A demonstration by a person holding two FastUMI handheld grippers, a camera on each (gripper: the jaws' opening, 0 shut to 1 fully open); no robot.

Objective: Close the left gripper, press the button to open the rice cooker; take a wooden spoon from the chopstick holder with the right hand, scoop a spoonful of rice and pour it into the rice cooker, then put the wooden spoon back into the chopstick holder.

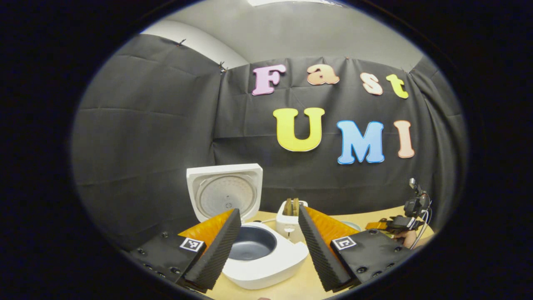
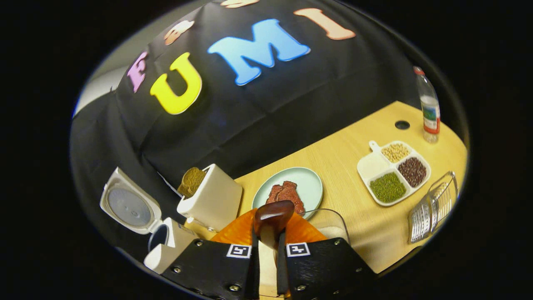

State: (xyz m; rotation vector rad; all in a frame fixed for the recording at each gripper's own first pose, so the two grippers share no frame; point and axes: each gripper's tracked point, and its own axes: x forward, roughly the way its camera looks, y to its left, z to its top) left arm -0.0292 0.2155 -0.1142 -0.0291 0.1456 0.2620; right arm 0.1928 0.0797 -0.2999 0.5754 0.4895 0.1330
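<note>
Right hand-held gripper (image 2: 268,250) clenched on wooden spoon (image 2: 272,218) above tan table (image 2: 354,225)

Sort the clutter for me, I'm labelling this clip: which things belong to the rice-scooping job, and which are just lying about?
Job:
rice cooker, lid up
wooden spoon, clamped in the right gripper
left gripper, fingers apart

Lying about:
toaster
plate of meat
tray of beans
bottle
wire basket

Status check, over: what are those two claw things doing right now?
Left gripper open before open rice cooker. Right gripper shut on wooden spoon. Nothing blocking.
</note>
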